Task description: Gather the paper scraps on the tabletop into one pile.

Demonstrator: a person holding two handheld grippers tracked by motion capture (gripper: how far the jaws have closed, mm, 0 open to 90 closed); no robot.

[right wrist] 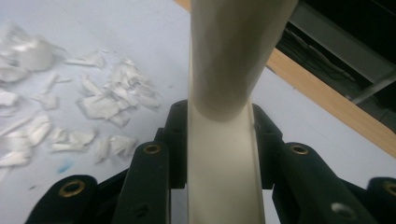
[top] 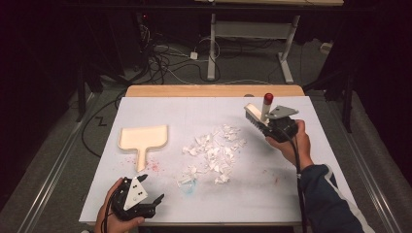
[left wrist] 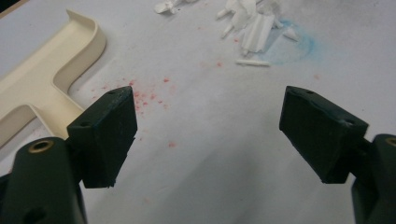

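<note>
Scraps lie at eight o'clock from the right tongs, which pinch the brush; left tongs gape, dustpan at twelve.

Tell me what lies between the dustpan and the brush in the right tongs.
In the high view, the paper scraps lie scattered between the dustpan and the brush.

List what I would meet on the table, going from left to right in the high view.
Left gripper → cream dustpan → pile of white paper scraps → brush clamped in the right gripper.
</note>
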